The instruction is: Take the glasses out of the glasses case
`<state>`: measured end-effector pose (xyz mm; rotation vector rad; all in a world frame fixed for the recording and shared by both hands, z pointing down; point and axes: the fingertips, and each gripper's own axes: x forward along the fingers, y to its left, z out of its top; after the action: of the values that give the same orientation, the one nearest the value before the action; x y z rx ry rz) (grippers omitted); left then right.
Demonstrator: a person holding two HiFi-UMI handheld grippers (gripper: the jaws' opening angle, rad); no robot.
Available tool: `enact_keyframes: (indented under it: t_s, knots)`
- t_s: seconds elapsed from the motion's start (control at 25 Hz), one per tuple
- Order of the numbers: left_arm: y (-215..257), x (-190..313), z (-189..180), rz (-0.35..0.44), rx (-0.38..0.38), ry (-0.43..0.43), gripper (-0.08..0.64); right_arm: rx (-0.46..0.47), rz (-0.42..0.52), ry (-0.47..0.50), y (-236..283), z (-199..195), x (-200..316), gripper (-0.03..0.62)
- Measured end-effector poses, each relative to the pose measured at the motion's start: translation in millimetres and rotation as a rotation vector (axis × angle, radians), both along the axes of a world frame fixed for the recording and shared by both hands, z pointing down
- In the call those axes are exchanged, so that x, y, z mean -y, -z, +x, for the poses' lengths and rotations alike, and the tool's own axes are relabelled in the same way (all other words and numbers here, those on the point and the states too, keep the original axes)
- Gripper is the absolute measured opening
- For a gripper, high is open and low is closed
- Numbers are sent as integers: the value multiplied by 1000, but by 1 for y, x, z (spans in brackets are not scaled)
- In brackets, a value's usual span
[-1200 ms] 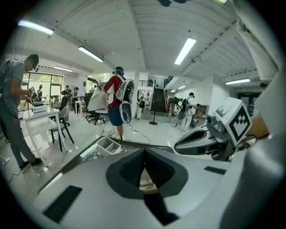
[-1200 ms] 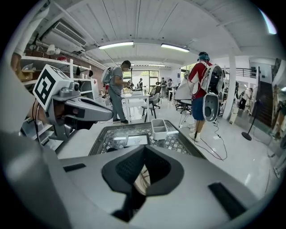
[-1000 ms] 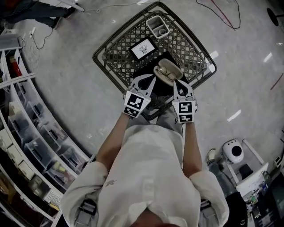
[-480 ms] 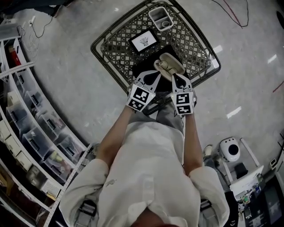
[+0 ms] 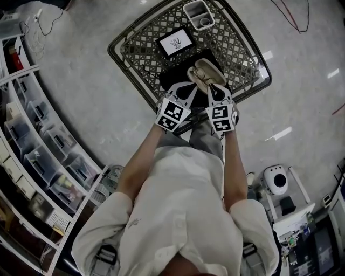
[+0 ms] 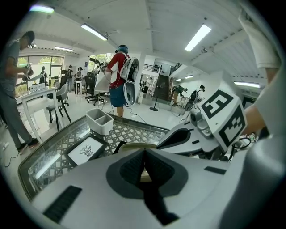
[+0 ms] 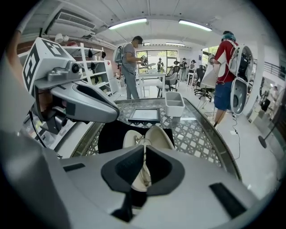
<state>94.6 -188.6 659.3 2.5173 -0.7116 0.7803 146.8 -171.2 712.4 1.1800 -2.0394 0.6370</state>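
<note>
A person in a white shirt stands over a lattice-topped table (image 5: 125,58), holding a gripper in each hand above an open glasses case (image 7: 159,136). The beige case lies on a black mat (image 7: 111,134) at the near side of the table, its two halves spread open, with the glasses (image 7: 137,142) resting inside.

The left gripper (image 6: 144,153) has its jaws pressed together with nothing between them. It is pointed toward the near edge of the case from the person's left. The right gripper (image 7: 144,150) also has its jaws closed against each other, and its tips hover just over the near end of the case. In the right gripper view the thin wire frame of the glasses shows just past the tips and again through the gap beneath them. No view makes clear whether the tips touch the frame. In the head view the two grippers sit side by side, near each other, their marker cubes facing up.

Farther back on the table, beyond the mat, a framed drawing (image 5: 175,41) lies flat and a white two-part bin (image 5: 198,14) stands at the far edge. Storage shelves (image 5: 32,135) line the floor to the person's left. Other people work in the bright room behind.
</note>
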Motion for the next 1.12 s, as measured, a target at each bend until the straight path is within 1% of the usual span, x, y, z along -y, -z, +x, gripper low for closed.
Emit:
enact_keyframes:
  t_s: [0.28,0.88,1.12]
  knots:
    - [-5,-1,0,-12,1,29,12,-25,-44,77,-20,-8,1,31]
    - [-11,-3,-12,-23,15,77,12,-36,-116,182,-50,-21,0,74]
    - [-15,-3,-13,-28,20,81,12,-43,-124,209,-57,-26,2,83]
